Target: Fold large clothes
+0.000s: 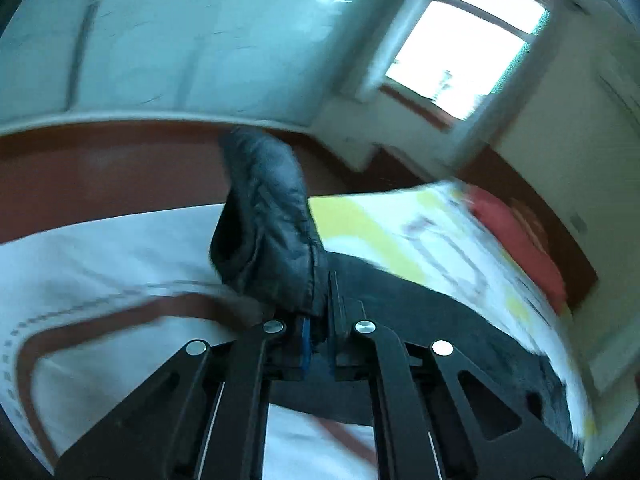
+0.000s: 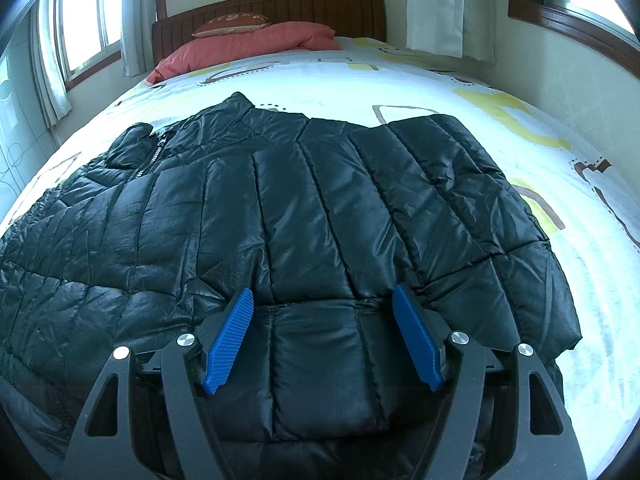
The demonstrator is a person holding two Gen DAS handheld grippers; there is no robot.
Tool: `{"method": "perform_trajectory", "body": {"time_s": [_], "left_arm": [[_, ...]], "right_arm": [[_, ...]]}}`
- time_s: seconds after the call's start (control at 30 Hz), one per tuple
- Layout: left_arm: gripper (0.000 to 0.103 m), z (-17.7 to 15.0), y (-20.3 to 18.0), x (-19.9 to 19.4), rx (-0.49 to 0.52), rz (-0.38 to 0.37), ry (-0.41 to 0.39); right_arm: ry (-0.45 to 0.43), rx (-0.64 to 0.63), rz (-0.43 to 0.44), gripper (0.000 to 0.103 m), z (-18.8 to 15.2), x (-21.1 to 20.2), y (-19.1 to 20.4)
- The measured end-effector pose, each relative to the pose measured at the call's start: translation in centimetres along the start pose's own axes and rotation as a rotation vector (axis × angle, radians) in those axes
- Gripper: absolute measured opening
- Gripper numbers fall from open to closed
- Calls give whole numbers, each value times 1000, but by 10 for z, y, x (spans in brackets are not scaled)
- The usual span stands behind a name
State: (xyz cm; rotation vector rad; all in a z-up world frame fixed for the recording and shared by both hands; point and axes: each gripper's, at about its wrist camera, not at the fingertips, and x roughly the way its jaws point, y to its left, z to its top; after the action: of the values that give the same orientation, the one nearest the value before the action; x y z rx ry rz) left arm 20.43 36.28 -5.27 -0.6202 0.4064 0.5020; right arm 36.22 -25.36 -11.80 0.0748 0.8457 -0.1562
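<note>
A black quilted puffer jacket (image 2: 304,216) lies spread on the bed, collar toward the headboard, one sleeve folded over its body. My right gripper (image 2: 322,340) is open just above the jacket's near hem, its blue pads (image 2: 230,336) wide apart with nothing between them. In the blurred left wrist view, my left gripper (image 1: 320,320) is shut on a part of the black jacket (image 1: 268,232), which stands up from the jaws, lifted above the bed.
The bed sheet (image 2: 460,92) is white with yellow and brown patterns. A red pillow (image 2: 248,46) and a brown cushion (image 2: 232,24) lie by the wooden headboard (image 2: 280,6). Windows with curtains (image 2: 444,4) flank the bed. A window (image 1: 460,56) shows in the left view.
</note>
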Motion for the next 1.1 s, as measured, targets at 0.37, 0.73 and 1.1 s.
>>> {"method": "perform_trajectory", "body": {"time_s": [0.37, 0.73, 1.1], "left_arm": [[5, -109, -215, 3, 401, -252, 149], [5, -222, -345, 2, 672, -379, 257], [47, -259, -359, -2, 764, -360, 294]], "right_arm": [[-3, 0, -2, 71, -1, 0, 1], [-5, 0, -4, 71, -1, 0, 1], [-2, 1, -4, 71, -1, -1, 1]]}}
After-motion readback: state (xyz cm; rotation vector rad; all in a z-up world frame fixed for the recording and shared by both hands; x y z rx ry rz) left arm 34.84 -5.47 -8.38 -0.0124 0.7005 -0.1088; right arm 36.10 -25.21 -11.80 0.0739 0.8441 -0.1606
